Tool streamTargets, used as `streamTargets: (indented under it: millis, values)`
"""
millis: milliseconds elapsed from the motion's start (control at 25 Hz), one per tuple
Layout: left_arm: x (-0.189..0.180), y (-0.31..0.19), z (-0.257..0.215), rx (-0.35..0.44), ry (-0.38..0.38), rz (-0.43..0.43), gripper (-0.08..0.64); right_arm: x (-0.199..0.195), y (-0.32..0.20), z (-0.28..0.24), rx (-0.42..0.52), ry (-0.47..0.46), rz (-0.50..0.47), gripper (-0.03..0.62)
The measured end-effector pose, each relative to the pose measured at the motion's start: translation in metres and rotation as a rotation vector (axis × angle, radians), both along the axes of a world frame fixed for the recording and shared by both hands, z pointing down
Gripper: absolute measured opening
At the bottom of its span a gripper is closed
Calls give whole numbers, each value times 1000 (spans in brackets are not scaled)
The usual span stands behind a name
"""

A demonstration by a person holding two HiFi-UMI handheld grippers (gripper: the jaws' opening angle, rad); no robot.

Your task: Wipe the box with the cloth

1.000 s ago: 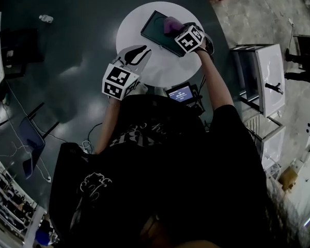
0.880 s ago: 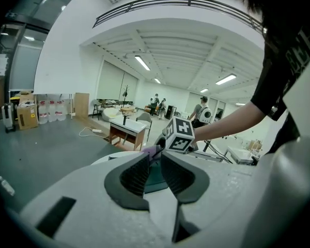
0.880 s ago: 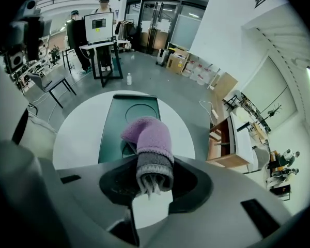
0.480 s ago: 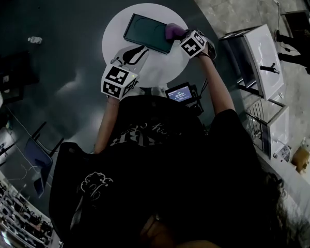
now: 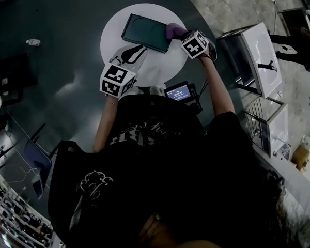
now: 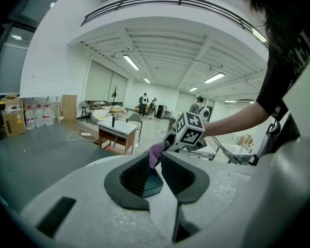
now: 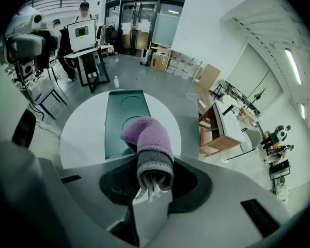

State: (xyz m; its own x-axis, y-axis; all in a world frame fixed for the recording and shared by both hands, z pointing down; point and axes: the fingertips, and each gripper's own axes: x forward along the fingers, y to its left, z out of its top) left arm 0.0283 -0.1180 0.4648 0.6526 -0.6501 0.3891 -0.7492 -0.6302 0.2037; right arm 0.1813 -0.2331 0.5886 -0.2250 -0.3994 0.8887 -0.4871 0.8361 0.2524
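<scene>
One round white table [image 5: 163, 66] stands on a dark floor. The right gripper [image 7: 154, 184] is clamped on a single ribbed knit cloth [image 7: 149, 138] — purple over grey — at the near end of one flat, dark-green box [image 7: 121, 110]. The left gripper [image 6: 156, 175] — jaws slightly parted, nothing between them — sits over bare tabletop near the box's corner.

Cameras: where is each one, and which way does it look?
Head view: on the person's head, facing down at table, box, torso, arms.
Left gripper view: on left tongs, facing right tongs across the table; own jaws apart.
Right gripper view: on right tongs, facing along the box; jaws clamp the cloth.
Shared: all show box and cloth.
</scene>
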Motion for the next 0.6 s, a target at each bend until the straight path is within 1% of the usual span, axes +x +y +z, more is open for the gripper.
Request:
streamTargets:
  millis: [120,360,600]
  values:
    - [-10,0,1,-3,-1,-24,80,-25,-3,-8,18,-30,-35,117]
    - [-34,5,-1,1,-5,-86,80,-108,6,-11,-2,-110,-144,117]
    - [-60,15,4,-8,-11,-148,80,-171,18,8,-36,-118,-228,117]
